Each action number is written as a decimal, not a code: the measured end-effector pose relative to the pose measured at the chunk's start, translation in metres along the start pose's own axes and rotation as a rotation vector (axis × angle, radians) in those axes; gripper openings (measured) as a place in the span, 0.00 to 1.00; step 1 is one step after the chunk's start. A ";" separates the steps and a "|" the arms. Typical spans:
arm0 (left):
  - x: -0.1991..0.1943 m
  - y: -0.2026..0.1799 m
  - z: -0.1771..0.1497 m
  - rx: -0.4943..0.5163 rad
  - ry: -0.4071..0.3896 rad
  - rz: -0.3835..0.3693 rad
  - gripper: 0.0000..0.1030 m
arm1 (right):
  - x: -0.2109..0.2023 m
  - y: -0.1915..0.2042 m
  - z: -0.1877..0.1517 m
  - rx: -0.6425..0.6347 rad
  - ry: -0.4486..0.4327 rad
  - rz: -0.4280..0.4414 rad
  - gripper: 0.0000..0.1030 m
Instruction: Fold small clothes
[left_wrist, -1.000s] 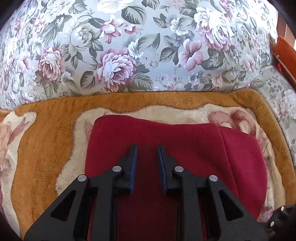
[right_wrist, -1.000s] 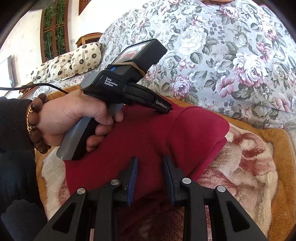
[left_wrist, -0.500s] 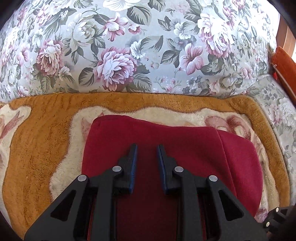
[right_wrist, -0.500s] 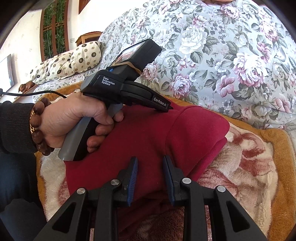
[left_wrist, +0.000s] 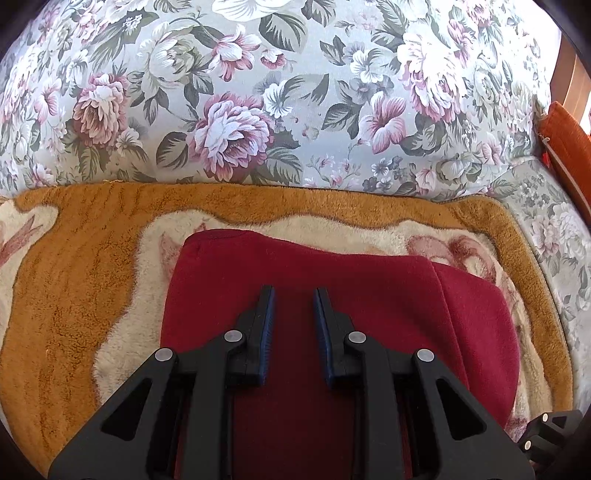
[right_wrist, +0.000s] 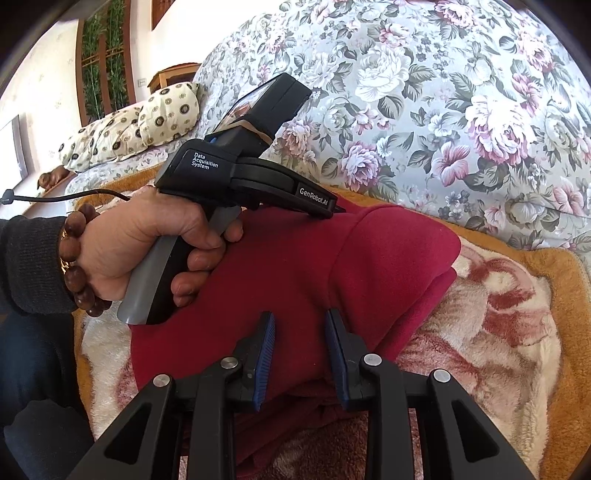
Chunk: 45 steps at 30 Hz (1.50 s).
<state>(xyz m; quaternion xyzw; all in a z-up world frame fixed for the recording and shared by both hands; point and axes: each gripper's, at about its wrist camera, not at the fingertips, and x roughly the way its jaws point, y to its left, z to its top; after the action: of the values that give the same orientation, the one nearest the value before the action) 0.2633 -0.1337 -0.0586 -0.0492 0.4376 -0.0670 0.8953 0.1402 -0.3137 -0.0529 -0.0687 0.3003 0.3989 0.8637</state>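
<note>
Left wrist view, from left to right: an orange-bordered plush blanket (left_wrist: 74, 266) runs wide and bare past the garment's left edge, then one dark red garment (left_wrist: 332, 280) lies folded on the blanket's cream centre, its far edge straight and near the floral sofa backrest (left_wrist: 258, 92). A second layer of the same garment shows as a seam on its right side, ending in a rounded edge with only a narrow strip of blanket before the orange border. The left hand-held gripper (left_wrist: 293, 291) sits over the middle of the garment, jaws narrowly apart and holding nothing — red cloth shows in the gap. At the far right an orange cushion (left_wrist: 569, 147) stands against the sofa arm.

Right wrist view, from left to right: two patterned cream pillows (right_wrist: 133, 129) lie far off on the sofa, then the person's left hand (right_wrist: 147, 240), a bead bracelet (right_wrist: 74, 258) on the wrist, grips the left device's handle over the garment's left part. The right hand-held gripper (right_wrist: 300, 317) hovers at the garment's near edge, jaws narrowly apart, nothing clamped — whether the fingertips touch the cloth I cannot tell. To the right, open blanket stretches to its orange border.
</note>
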 end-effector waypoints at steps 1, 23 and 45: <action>0.000 0.000 0.000 -0.001 -0.001 0.000 0.20 | 0.000 0.000 0.000 0.001 0.000 0.002 0.26; -0.102 0.084 -0.046 -0.231 -0.025 -0.323 0.71 | -0.057 -0.056 0.006 0.685 -0.169 -0.041 0.73; -0.061 0.078 -0.057 -0.294 0.155 -0.483 0.49 | 0.004 -0.091 -0.034 0.917 -0.067 0.292 0.47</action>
<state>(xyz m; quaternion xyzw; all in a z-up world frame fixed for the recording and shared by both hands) 0.1874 -0.0481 -0.0570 -0.2757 0.4852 -0.2177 0.8007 0.1927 -0.3844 -0.0934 0.3751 0.4239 0.3442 0.7491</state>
